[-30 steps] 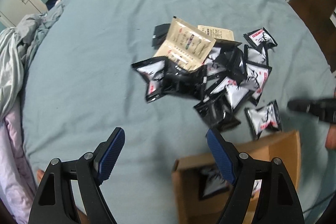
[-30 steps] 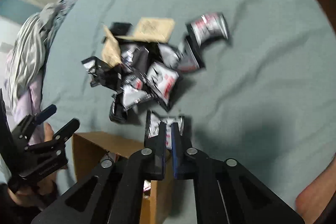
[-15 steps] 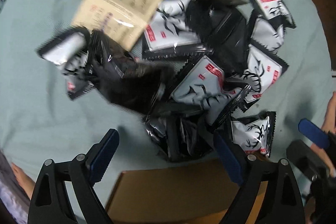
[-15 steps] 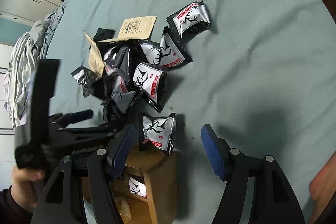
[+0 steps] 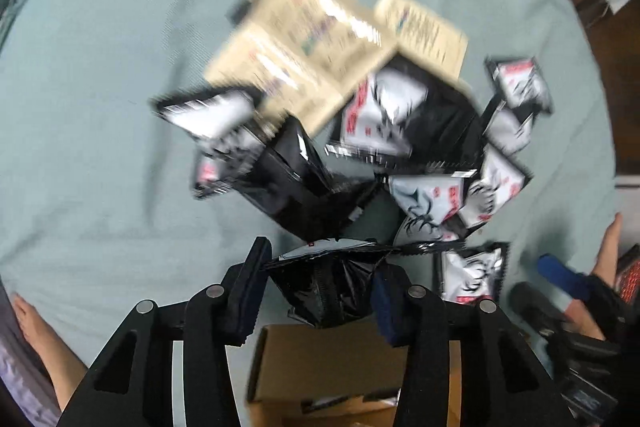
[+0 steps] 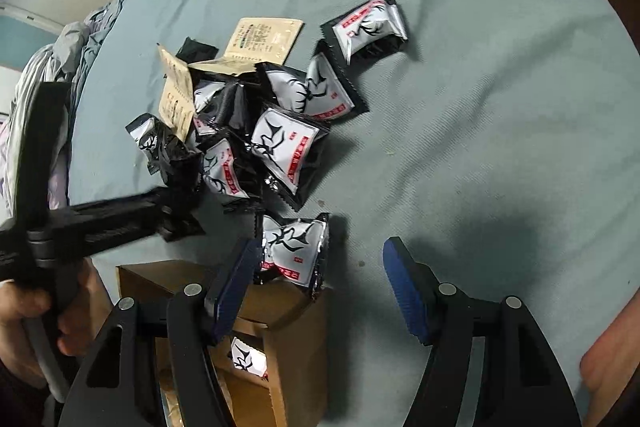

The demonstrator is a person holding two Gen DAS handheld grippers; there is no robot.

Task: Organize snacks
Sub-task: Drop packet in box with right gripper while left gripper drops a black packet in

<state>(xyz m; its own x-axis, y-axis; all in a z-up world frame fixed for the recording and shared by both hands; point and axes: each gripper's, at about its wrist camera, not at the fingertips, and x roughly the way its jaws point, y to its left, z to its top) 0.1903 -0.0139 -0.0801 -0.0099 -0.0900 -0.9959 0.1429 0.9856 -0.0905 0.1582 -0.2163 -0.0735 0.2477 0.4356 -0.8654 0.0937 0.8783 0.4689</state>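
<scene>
Grey-green bedsheet (image 6: 460, 75) covers the whole surface, and a heap of snack packets (image 6: 256, 115) lies in the middle of it, most of them black with a white face and a deer drawing, and some beige sachets (image 6: 262, 39) at the far edge. An open cardboard box (image 6: 280, 339) stands at the near side of the heap, with one packet visible inside.

The left gripper (image 5: 320, 287) points down at the near edge of the heap. Its jaws have just been closing, and they now pinch a black packet (image 5: 332, 287) between the blue pads; the packet is crumpled and hangs just above the rim of the box (image 5: 332, 359). The picture from this wrist is blurred.

The right gripper (image 6: 320, 279) is spread wide and holds nothing. A deer packet (image 6: 294, 251) lies between its fingers, nearer to the left finger (image 6: 232, 287), on the far corner of the box, and no pad presses on it.
</scene>
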